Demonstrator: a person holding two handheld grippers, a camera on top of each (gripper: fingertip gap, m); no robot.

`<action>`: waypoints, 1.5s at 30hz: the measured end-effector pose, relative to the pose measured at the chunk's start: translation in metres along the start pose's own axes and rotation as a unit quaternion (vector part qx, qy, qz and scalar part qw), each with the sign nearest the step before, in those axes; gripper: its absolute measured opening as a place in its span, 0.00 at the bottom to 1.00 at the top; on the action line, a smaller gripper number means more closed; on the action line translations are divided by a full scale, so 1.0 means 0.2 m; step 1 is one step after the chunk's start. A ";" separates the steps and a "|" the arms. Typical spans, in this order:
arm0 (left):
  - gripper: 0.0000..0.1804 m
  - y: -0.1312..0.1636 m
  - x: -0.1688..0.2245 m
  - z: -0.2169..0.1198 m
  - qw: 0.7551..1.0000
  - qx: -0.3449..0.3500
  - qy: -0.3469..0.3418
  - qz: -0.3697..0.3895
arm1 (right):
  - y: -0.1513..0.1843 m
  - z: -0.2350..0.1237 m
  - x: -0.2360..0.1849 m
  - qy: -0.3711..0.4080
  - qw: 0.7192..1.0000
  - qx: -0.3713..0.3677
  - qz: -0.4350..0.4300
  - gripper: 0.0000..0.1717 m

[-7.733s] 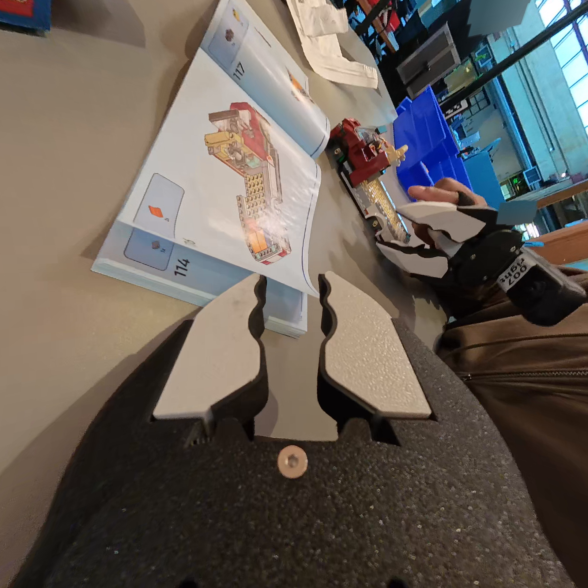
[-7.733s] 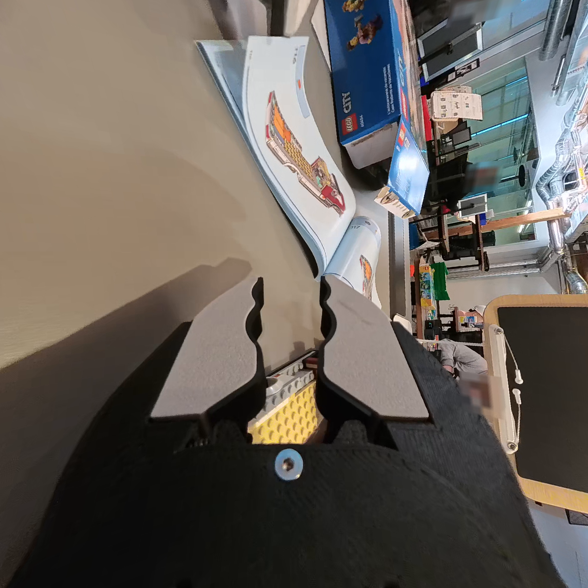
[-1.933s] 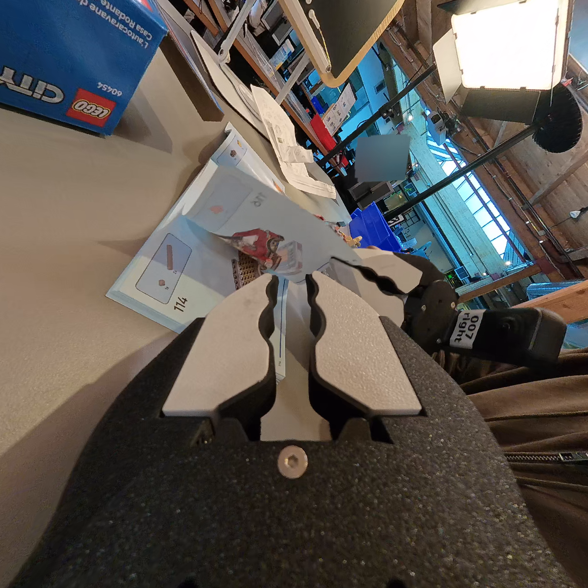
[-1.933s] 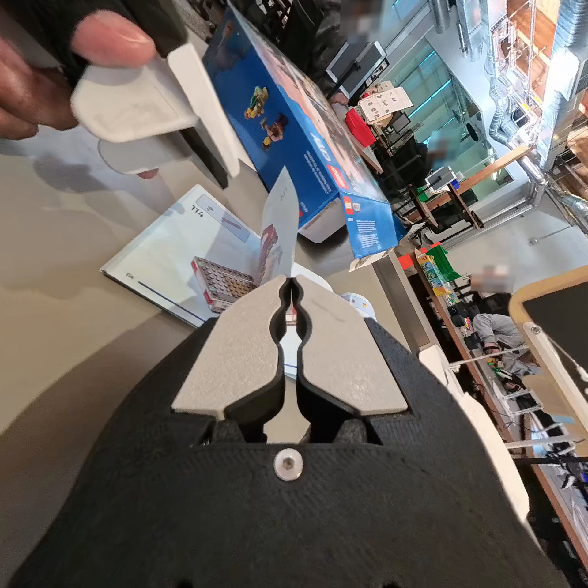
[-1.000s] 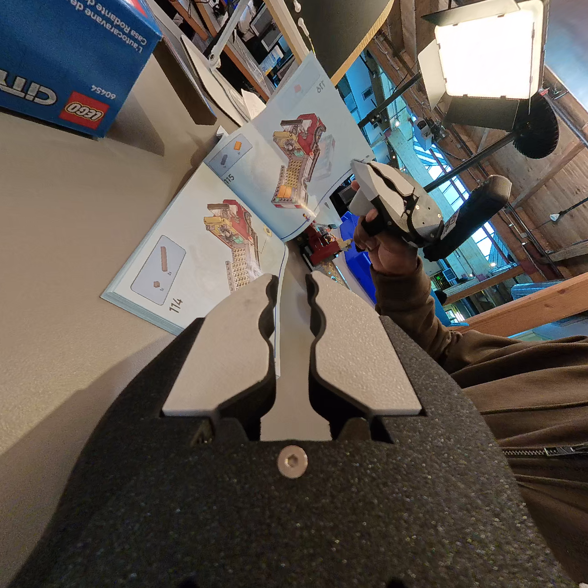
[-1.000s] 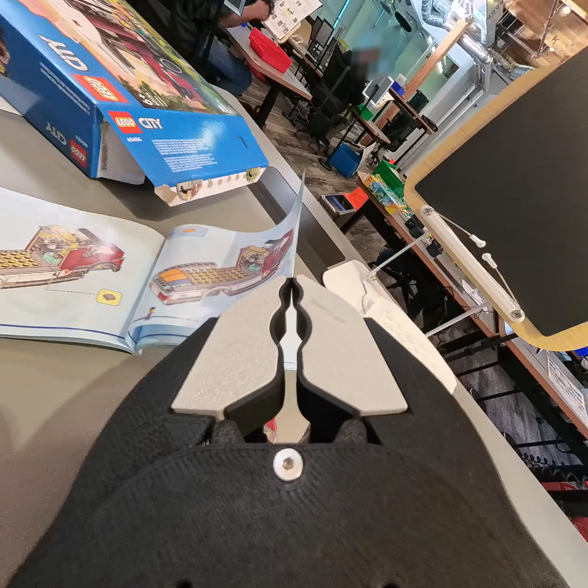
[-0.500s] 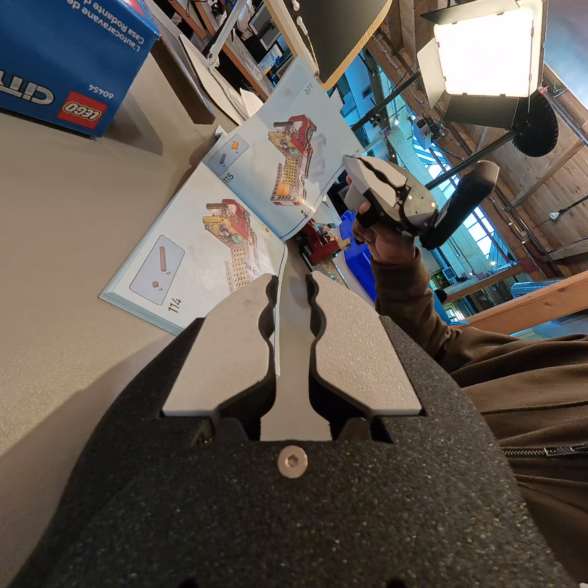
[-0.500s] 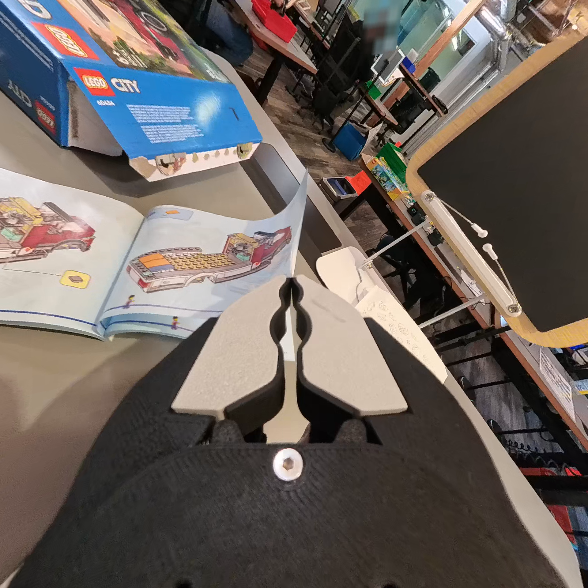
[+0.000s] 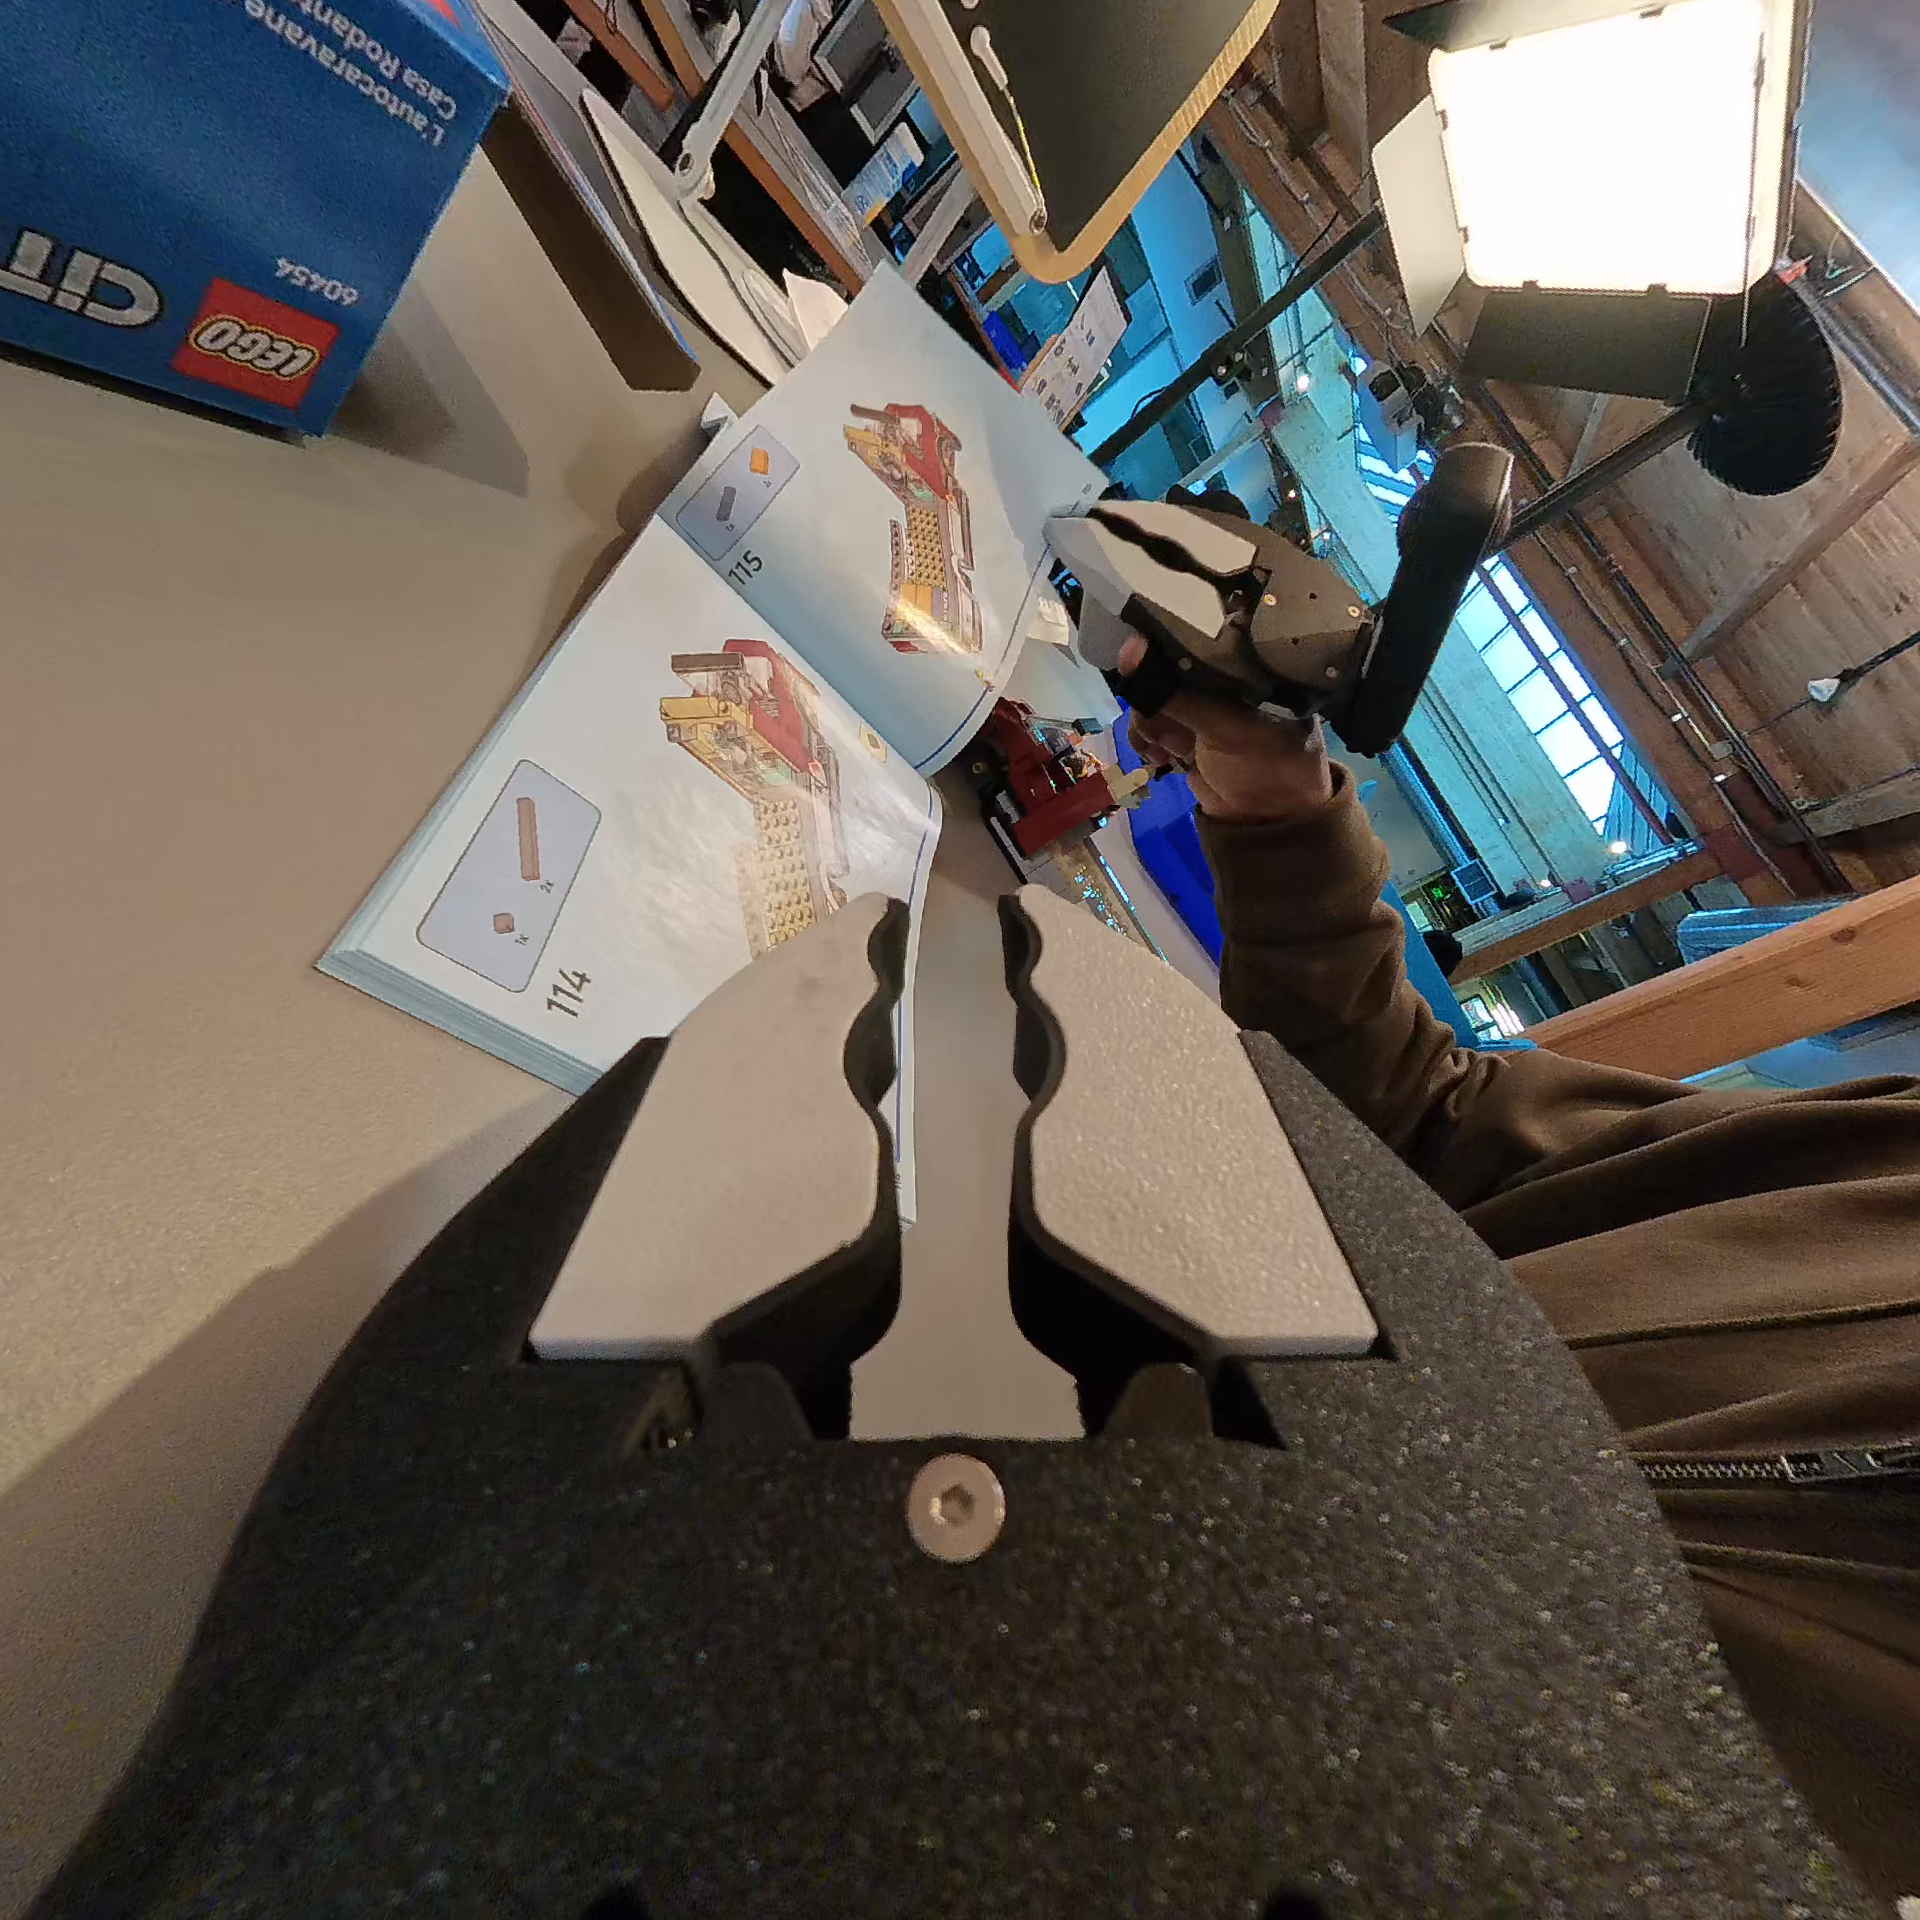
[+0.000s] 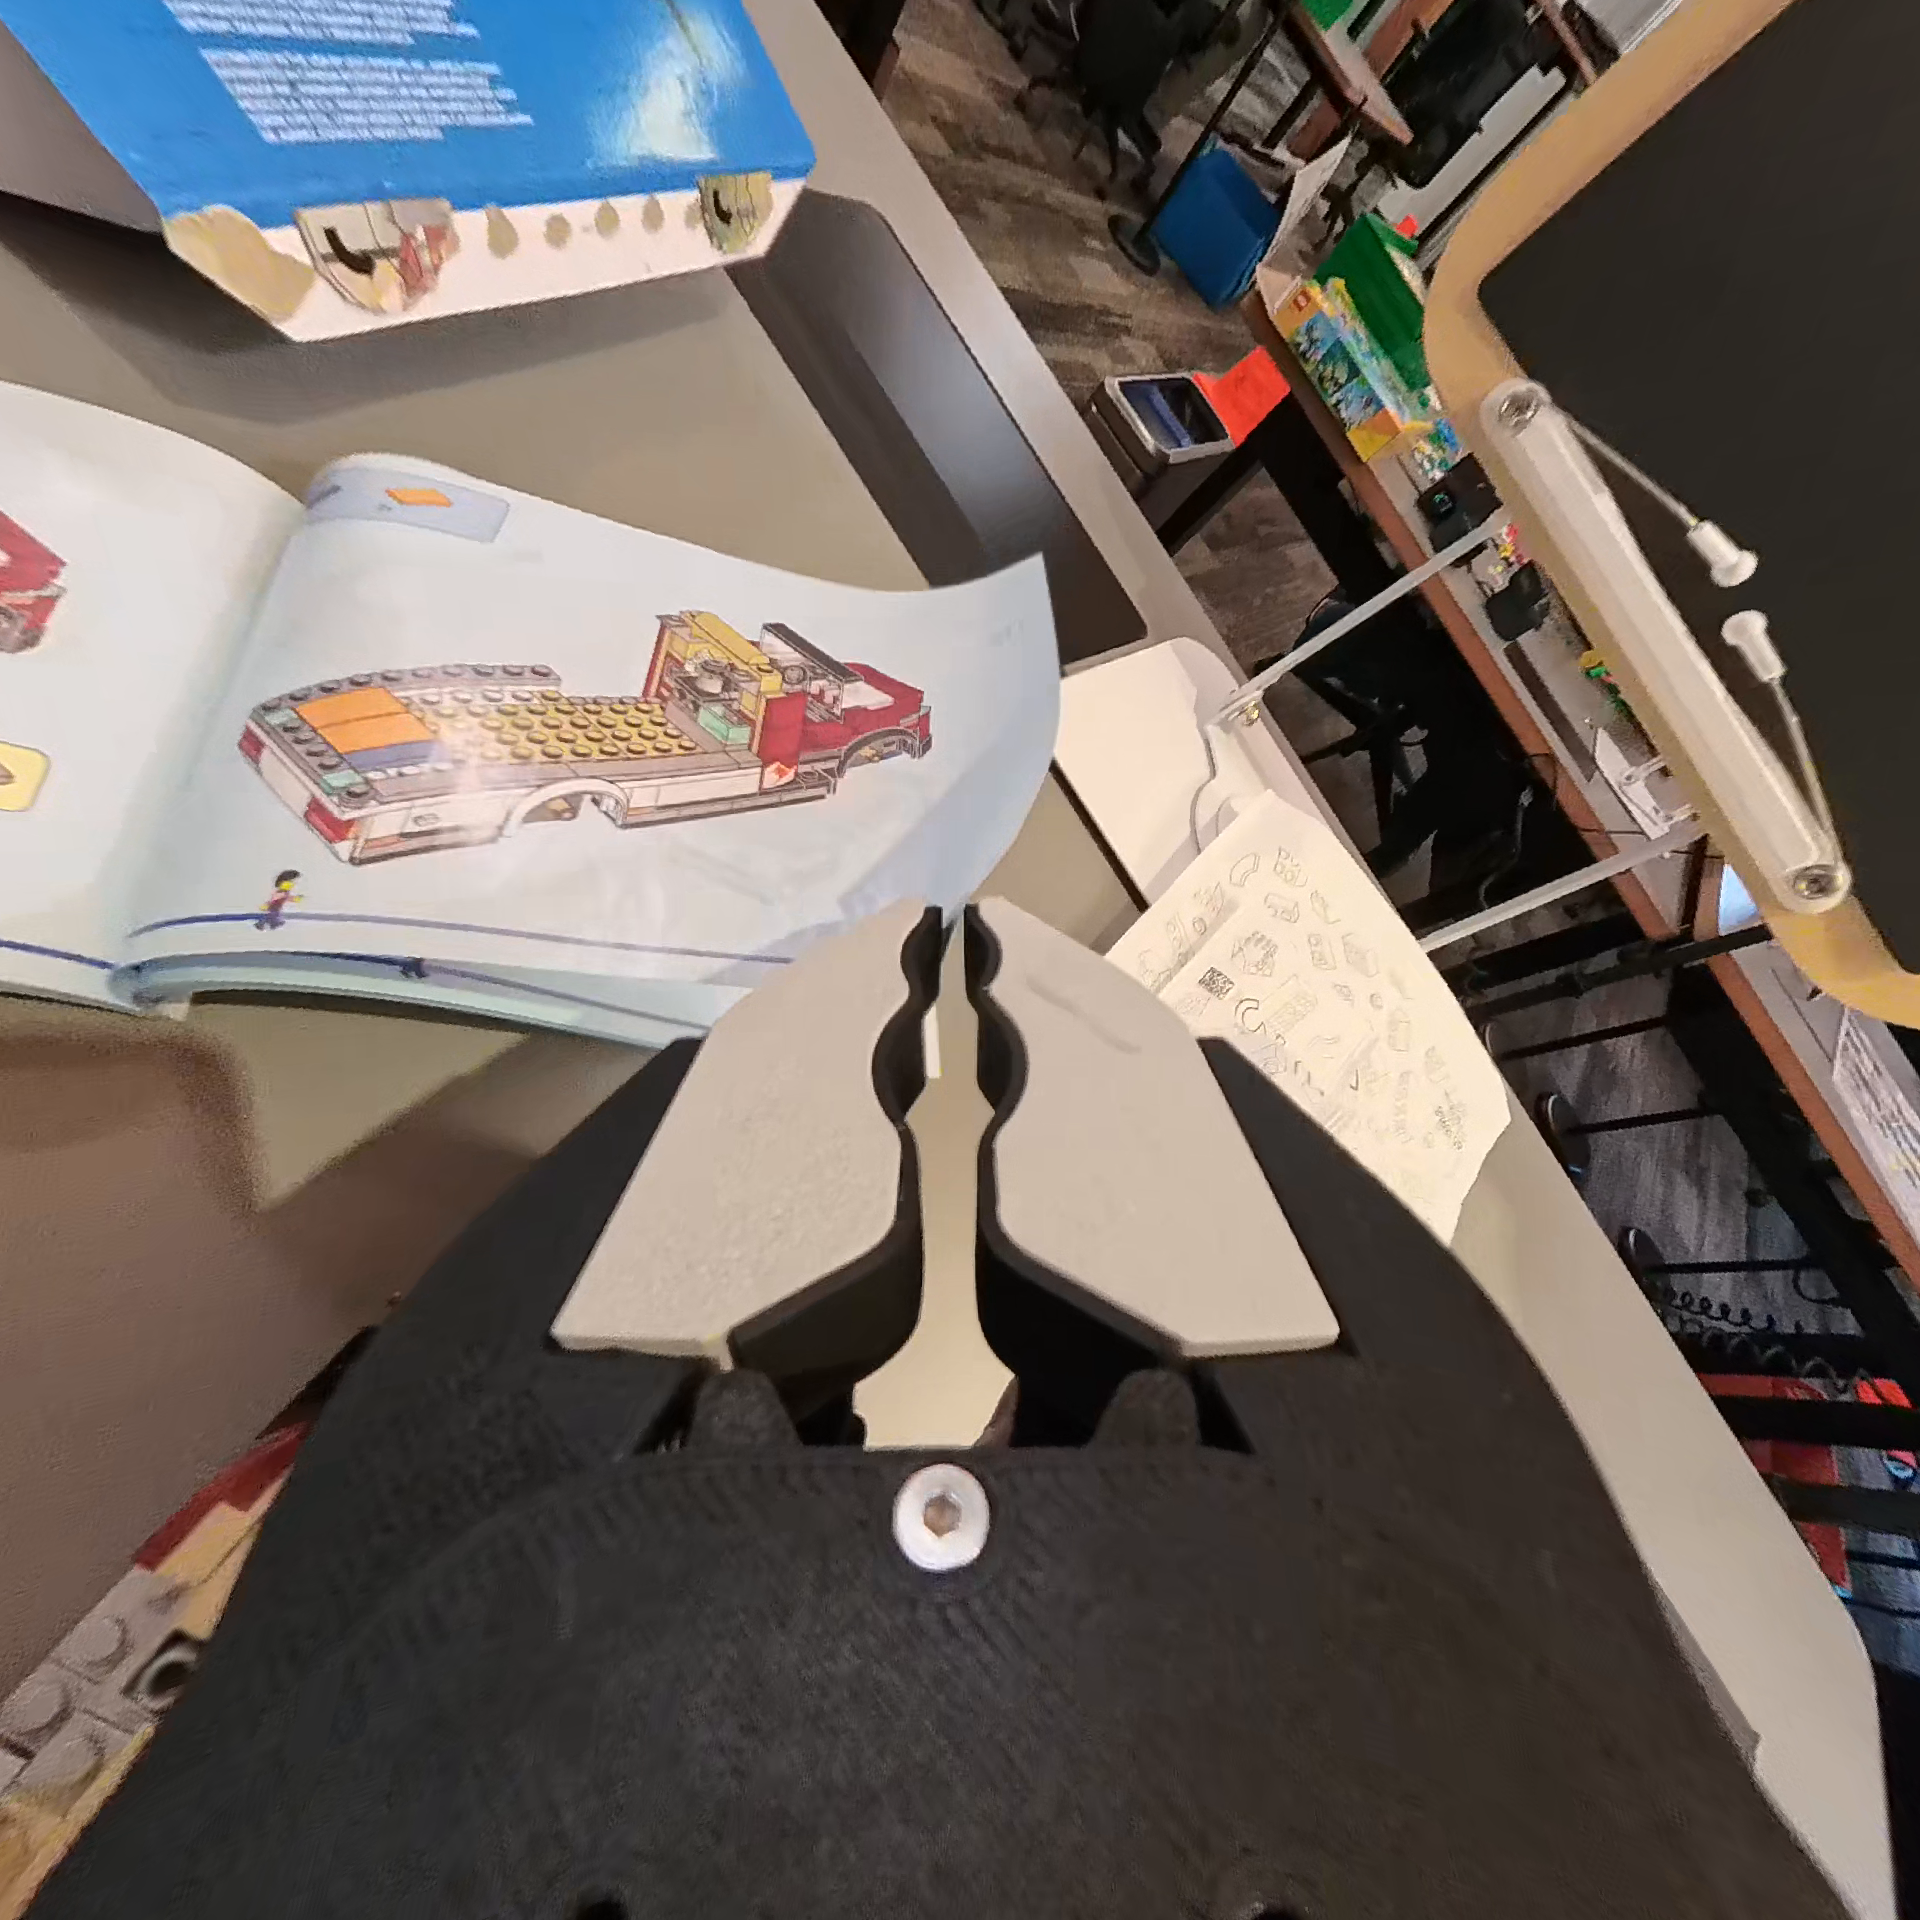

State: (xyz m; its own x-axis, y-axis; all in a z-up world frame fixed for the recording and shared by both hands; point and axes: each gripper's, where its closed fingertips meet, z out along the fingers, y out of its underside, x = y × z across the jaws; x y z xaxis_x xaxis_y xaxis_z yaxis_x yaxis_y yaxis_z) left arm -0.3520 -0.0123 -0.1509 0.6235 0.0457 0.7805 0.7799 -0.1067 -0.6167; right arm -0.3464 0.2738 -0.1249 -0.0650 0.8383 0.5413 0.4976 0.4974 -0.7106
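Observation:
An open instruction booklet lies on the beige table. Its right-hand page is lifted and curved. My right gripper is at that page's outer edge. Its jaws stand a narrow slit apart, with the paper's edge in the slit and not pinched. It also shows in the left wrist view, held up by a hand at the page's edge. My left gripper is open and empty, low over the table at the booklet's near corner. A red and yellow brick vehicle stands behind the booklet.
A blue toy box lies at the table's far side and also shows in the right wrist view. A printed white sheet and a white lamp base are near the table's edge. A blue bin sits beyond the vehicle. A brown sleeve is at the right. The gap from one gripper's tips to the other's is roughly 30 cm.
My right gripper carried the lifted page over and down towards the booklet's right side. Its jaws, shut on the page before, have now parted a little. My left gripper has stayed still.

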 end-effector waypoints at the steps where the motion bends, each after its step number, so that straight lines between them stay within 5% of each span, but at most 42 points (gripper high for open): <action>1: 0.10 0.00 0.00 0.00 1.000 0.000 0.000 0.000 | 0.01 0.01 0.00 -0.001 1.000 -0.003 0.000 0.02; 45: 0.12 0.05 0.00 0.03 0.999 -0.033 -0.009 0.016 | 0.15 0.08 -0.05 -0.075 0.995 -0.038 0.058 0.05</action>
State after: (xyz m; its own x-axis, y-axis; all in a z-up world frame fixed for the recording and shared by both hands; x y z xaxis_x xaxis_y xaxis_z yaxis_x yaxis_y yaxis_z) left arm -0.3433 -0.0073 -0.1572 0.6499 0.0581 0.7578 0.7542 -0.1728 -0.6335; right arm -0.3445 0.2837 -0.1595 -0.1284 0.9156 0.3810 0.5736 0.3819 -0.7247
